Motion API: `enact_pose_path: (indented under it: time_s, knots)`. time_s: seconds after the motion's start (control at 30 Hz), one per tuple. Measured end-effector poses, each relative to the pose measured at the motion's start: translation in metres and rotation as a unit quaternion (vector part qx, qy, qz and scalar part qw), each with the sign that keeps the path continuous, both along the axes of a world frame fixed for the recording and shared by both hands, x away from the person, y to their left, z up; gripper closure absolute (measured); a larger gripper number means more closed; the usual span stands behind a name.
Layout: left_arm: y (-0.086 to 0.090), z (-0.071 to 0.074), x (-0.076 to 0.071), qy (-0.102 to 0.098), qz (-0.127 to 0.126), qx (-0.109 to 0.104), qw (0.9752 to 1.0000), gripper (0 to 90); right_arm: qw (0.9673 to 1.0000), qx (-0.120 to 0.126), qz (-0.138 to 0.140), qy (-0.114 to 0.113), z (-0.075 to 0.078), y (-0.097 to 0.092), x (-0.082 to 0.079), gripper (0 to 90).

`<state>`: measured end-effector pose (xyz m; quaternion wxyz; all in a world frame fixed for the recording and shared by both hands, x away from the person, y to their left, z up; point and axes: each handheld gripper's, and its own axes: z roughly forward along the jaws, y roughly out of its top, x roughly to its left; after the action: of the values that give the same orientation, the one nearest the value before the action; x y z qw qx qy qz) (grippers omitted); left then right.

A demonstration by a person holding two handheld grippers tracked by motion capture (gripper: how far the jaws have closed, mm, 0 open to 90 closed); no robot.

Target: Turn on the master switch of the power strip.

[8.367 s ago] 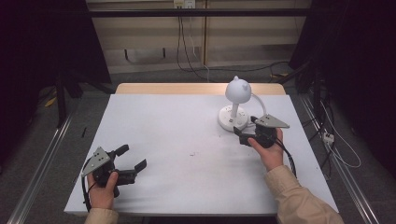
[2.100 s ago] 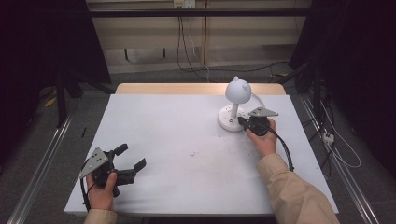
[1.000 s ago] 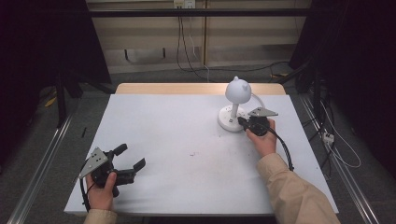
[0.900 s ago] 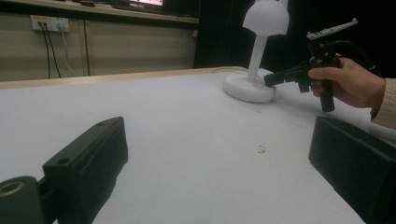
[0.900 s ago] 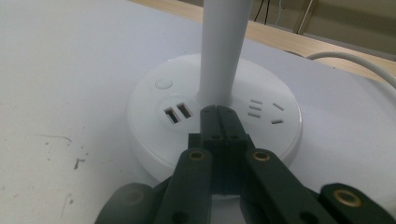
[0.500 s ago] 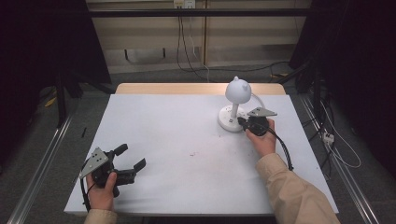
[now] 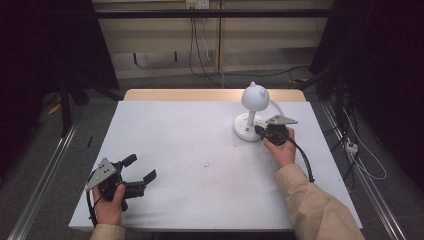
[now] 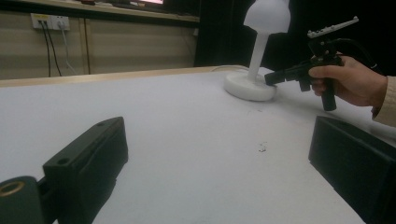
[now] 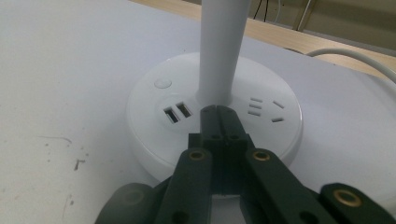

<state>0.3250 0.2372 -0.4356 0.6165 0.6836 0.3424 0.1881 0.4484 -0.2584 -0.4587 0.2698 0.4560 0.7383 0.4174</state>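
- The black left gripper (image 7: 131,176) sits low at the near left of the white counter (image 7: 190,150), held in a hand (image 7: 111,202). Its jaws are wide apart with nothing between them.
- Small dark specks (image 7: 232,148) mark the middle of the counter.
- Farther right, the black right gripper (image 7: 259,131) has its jaws pressed together, tips on the round base of the white mushroom-shaped plastic lamp (image 7: 252,112).
- The lamp's top is cut off in the right gripper view.

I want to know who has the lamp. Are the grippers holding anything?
Nothing. The right gripper, jaws shut, sits over the lamp base; the left gripper is open.
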Motion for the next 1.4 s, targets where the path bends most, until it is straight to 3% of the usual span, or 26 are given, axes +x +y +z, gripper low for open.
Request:
enact_pose_path:
  time_s: [0.73, 0.87, 1.4]
  knots:
    - [0.0009, -0.0006, -0.0003, 0.001, 0.001, 0.000, 1.0000, 4.3, 0.9999, -0.011, -0.002, -0.002, 0.0001, 0.0023, -0.0005, 90.0]
    - [0.0015, -0.0012, -0.0005, 0.001, 0.002, 0.000, 1.0000, 4.2, 0.9999, 0.007, -0.012, 0.001, -0.0009, 0.0015, -0.0012, 90.0]
    - [0.0026, -0.0016, 0.0004, 0.002, 0.004, -0.004, 1.0000, 4.2, 0.9998, 0.006, -0.018, -0.006, 0.0023, 0.0032, -0.0015, 90.0]
